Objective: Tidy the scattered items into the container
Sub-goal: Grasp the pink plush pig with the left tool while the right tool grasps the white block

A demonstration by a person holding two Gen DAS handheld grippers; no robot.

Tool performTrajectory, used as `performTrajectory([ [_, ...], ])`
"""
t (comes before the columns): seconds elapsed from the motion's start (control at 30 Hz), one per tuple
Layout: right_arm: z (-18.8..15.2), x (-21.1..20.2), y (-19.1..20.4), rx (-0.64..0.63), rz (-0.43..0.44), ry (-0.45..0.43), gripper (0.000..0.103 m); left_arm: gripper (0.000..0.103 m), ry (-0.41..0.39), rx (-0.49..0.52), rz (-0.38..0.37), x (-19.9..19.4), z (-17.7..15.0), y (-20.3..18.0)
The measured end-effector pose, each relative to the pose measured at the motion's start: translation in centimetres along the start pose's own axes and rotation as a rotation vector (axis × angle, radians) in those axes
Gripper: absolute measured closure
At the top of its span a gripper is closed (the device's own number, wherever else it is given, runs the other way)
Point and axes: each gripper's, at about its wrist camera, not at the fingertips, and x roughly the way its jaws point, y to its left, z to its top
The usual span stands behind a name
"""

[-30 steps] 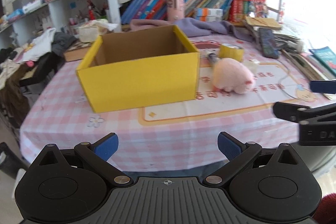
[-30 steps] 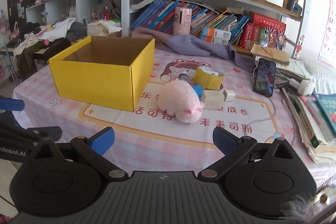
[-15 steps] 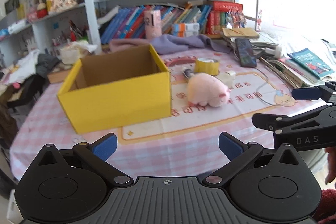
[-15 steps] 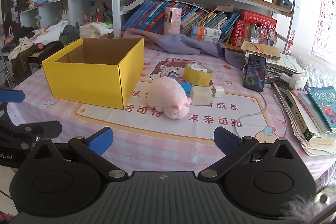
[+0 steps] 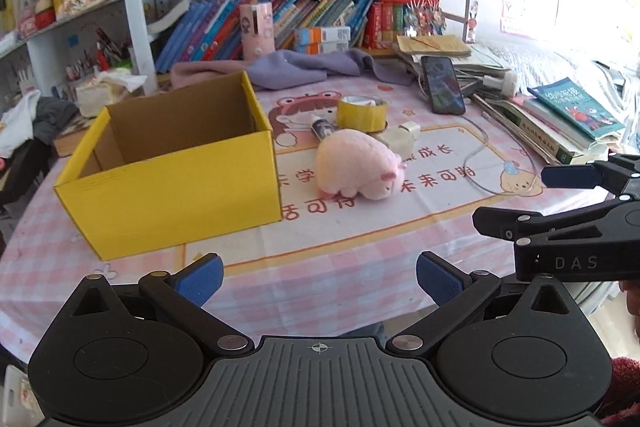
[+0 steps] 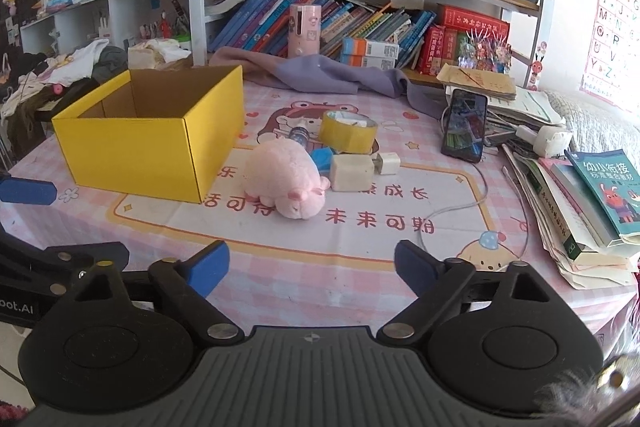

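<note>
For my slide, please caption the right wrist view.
Open right hand-held gripper faces a pink plush pig lying beside an empty yellow box.

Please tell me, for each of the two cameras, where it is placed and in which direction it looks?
Left wrist: sits on the left gripper, near the table's front edge, facing the yellow box and bookshelf; its own open blue-padded fingers show, with the right gripper at right.
Right wrist: sits on the right gripper, facing the pink plush pig and shelf; the left gripper's parts show at the left edge.
Shared: box, pig, yellow tape roll, phone.
</note>
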Motion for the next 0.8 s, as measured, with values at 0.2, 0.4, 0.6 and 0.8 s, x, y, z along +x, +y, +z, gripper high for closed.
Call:
performTrajectory([
  [0.2, 0.0, 1.3, -1.7, 0.021, -0.007, 0.041, 0.02, 0.0, 0.037, 0.041, -0.043, 1.8, 0.5, -1.7],
  [0.4, 0.3, 2.9, -3.5, 0.024, -0.007, 0.073, 0.021, 0.0, 0.058, 0.056, -0.065, 3.9, 1.5, -3.2],
  [0.6, 1.1, 5.0, -5.9, 0.017, -0.005, 0.107, 0.023, 0.0, 0.091, 0.051, -0.078, 6.8, 2.9, -4.7],
  [0.8, 2.2, 7.2, -8.7, 0.021, -0.008, 0.131, 0.023, 0.0, 0.108, 0.057, -0.086, 9.9, 4.8, -6.3],
])
